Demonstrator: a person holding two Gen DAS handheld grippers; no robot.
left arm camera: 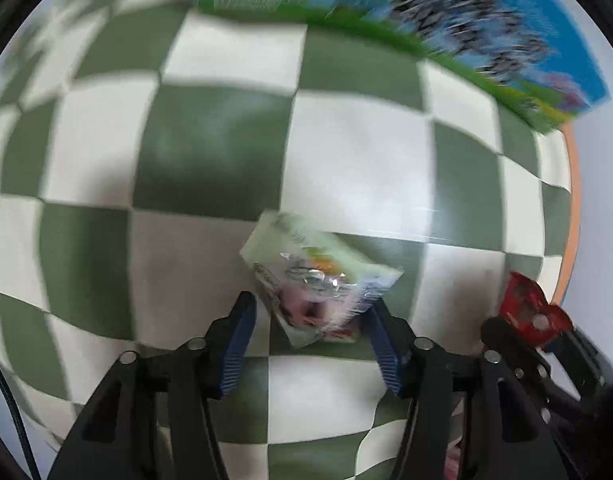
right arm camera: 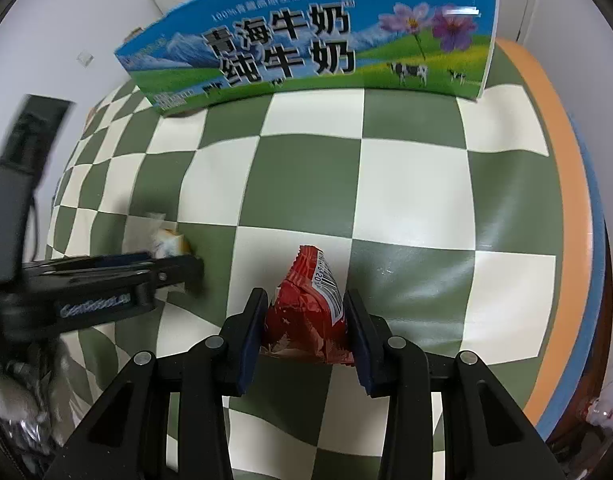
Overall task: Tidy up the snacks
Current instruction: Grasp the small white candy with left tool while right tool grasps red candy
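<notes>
Your biggest piece, the blue-and-green printed milk carton box (right arm camera: 306,40), stands stiff at the far edge of the green-and-white checkered desk (right arm camera: 306,184); I judge it the snacks' destination. The red crinkly foil snack packet (right arm camera: 306,312) is clamped across its middle by your right tool (right arm camera: 306,316); it is light, soft and crushable, so squeeze gently. The pale clear-wrapped snack packet (left arm camera: 318,280) sits between your left tool (left arm camera: 312,320) pads, slippery film; whether they press it, I cannot tell.
</notes>
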